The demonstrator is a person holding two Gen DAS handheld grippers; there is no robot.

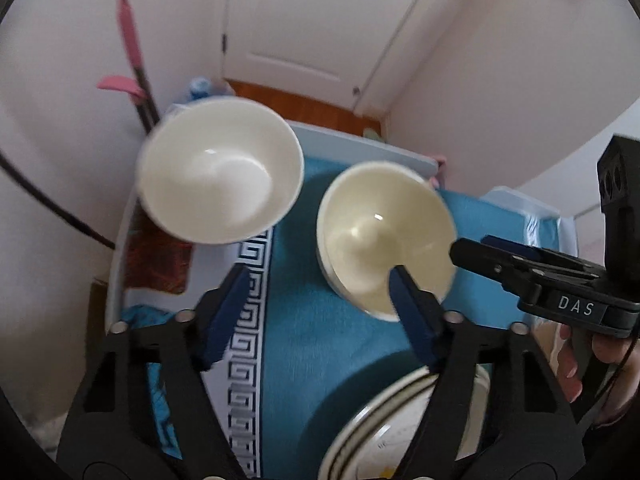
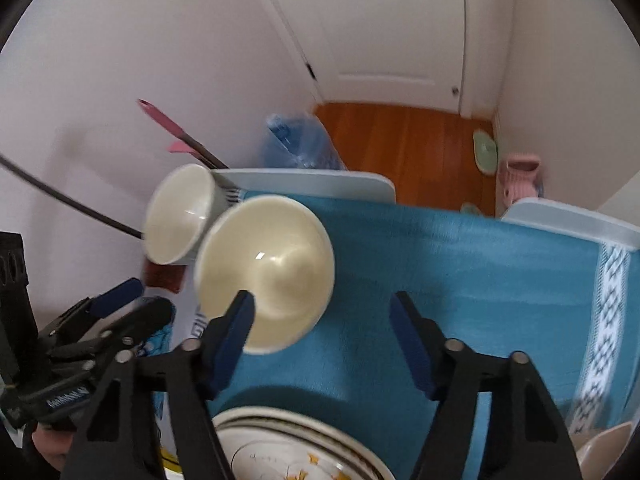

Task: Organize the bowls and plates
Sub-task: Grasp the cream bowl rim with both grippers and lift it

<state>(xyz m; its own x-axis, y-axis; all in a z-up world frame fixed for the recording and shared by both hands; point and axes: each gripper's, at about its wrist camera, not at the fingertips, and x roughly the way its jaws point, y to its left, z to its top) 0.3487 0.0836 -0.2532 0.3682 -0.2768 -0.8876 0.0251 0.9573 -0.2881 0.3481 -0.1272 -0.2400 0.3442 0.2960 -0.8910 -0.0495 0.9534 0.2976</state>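
Observation:
Two bowls stand on a teal cloth (image 1: 312,320): a white bowl (image 1: 220,172) at the far left and a cream bowl (image 1: 384,240) beside it. A patterned plate (image 1: 400,420) with dark rim lines lies at the near edge. My left gripper (image 1: 320,292) hangs above the cloth, jaws apart with nothing between them; its right finger overlaps the cream bowl's near rim. The right gripper (image 1: 480,246) comes in from the right by that bowl. In the right wrist view my right gripper (image 2: 322,308) is open over bare cloth, its left finger crossing the cream bowl (image 2: 268,268). The white bowl (image 2: 180,216) stands behind.
The cloth has a white key-pattern border (image 1: 248,340) and covers a pale table (image 2: 312,180). A beige bowl (image 2: 608,444) peeks in at the near right. Pink-handled tools (image 1: 132,52) lean on the left wall. A blue water jug (image 2: 296,144) and a pink vase (image 2: 520,176) stand on the wooden floor.

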